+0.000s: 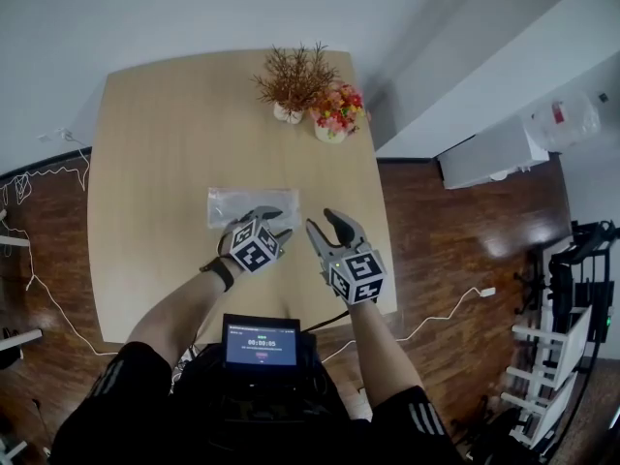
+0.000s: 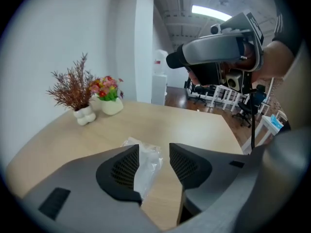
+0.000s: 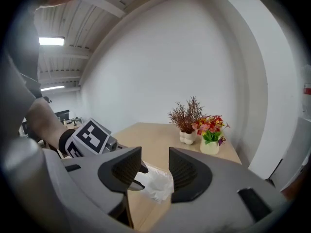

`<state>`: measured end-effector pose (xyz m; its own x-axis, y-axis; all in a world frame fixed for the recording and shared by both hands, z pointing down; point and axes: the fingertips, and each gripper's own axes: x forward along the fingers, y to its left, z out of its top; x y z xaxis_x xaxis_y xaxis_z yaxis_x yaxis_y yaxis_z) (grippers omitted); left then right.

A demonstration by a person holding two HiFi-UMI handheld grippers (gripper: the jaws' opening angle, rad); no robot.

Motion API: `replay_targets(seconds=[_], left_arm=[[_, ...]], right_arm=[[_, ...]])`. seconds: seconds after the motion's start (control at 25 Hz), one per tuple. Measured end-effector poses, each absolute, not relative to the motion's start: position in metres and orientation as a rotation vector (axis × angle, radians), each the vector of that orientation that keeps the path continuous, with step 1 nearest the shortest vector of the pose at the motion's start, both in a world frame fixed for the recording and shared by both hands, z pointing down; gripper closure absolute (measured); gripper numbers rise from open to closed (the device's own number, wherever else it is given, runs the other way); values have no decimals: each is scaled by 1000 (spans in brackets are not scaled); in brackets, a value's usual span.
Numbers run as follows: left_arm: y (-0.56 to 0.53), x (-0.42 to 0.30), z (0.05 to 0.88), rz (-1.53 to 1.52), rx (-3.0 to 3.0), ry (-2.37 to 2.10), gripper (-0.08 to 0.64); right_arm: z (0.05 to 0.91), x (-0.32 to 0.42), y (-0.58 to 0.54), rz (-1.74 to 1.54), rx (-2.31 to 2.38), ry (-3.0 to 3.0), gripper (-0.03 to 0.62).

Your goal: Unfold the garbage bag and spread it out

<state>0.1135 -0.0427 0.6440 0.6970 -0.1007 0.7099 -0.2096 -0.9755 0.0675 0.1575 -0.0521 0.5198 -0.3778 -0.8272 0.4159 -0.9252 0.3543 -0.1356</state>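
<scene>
Your left gripper [image 2: 153,163] has its jaws apart with nothing pressed between them. It hangs over the near right part of the flat, folded clear plastic garbage bag [image 1: 235,204], which lies around the middle of the light wooden tabletop [image 1: 165,134]. Your right gripper [image 3: 154,168], jaws likewise apart and empty, is just off the bag's right end. Near the tabletop's far right corner, a white pot of dried brown twigs [image 1: 294,83] stands beside a white pot of colourful flowers [image 1: 335,114].

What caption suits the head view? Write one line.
Open left tool and right tool near the folded garbage bag on a wooden table.
</scene>
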Motion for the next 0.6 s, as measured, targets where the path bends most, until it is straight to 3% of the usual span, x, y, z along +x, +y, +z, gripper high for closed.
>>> replay_targets(seconds=[0.6], left_arm=[[-45,158,727,1303,2555,-201,436]], right_arm=[[586,186,-61,703,1523,-2301,391]])
